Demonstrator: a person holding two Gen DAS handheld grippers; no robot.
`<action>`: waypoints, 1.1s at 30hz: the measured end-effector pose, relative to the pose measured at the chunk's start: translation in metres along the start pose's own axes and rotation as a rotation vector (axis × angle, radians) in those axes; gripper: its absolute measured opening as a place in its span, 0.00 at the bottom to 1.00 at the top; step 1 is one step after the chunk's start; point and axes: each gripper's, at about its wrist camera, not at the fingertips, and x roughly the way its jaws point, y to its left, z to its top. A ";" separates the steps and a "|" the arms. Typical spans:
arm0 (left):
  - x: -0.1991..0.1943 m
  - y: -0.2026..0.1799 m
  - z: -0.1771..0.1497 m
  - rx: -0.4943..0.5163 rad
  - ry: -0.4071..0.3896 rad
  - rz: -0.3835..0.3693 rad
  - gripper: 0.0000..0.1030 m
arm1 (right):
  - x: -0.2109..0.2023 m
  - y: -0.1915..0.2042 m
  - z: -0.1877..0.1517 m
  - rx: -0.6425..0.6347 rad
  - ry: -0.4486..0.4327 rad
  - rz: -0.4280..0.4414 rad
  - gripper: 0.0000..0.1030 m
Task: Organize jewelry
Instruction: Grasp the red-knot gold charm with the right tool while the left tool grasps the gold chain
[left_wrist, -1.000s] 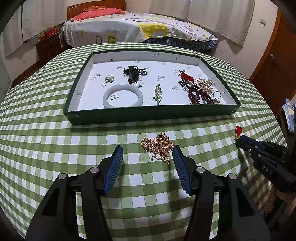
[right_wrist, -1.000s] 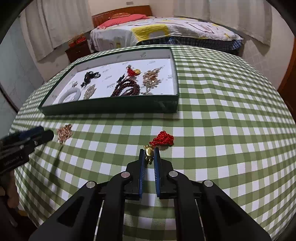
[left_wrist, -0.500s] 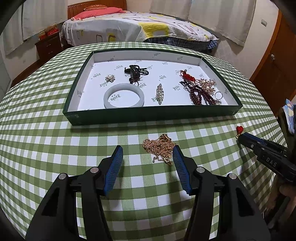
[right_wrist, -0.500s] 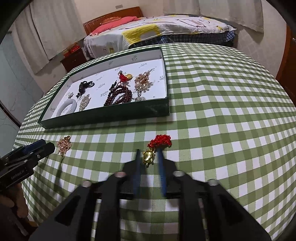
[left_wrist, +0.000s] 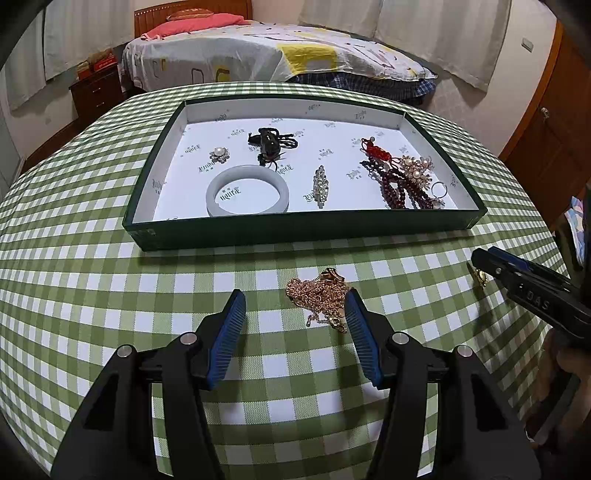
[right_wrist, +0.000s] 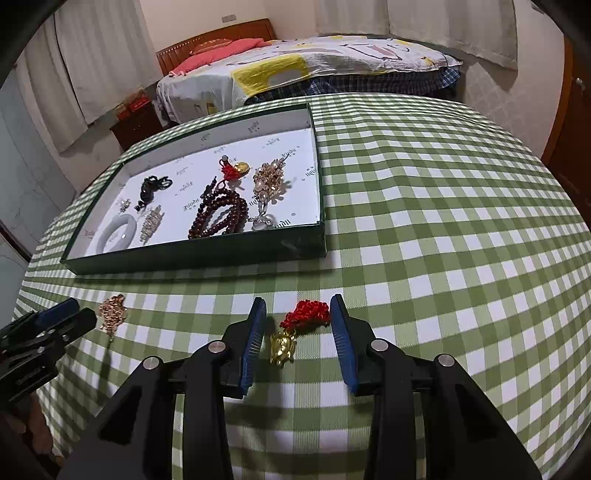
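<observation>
Right wrist view shows our right tongs (right_wrist: 298, 341) released astride the gold turtle charm (right_wrist: 282, 347) on the desk (right_wrist: 443, 221), left tongs (left_wrist: 295, 325) likewise spread by the gold chain (left_wrist: 321, 295); next we must clench, then carry into the tray (right_wrist: 303, 245).

Both tongs gape wide: the left tongs (left_wrist: 295, 308) held low and level, the right tongs (right_wrist: 298, 321) likewise (blue pads facing inward).

Bench cloth (left_wrist: 110, 295) green-and-white check. Tray (left_wrist: 295, 229) dark green outside, white inside. Chain (left_wrist: 321, 295) gold. Charm (right_wrist: 282, 347) gold, red cord. Bangle (left_wrist: 247, 190) pale grey.
</observation>
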 end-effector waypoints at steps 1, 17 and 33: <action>0.000 0.000 0.000 0.000 0.000 0.000 0.53 | 0.002 0.001 -0.001 -0.006 0.003 -0.002 0.32; 0.008 -0.003 0.000 0.007 0.016 -0.007 0.53 | 0.004 0.016 -0.004 -0.084 -0.012 -0.009 0.15; 0.024 -0.018 0.004 0.080 0.006 -0.019 0.31 | 0.003 0.012 -0.006 -0.069 -0.010 0.019 0.15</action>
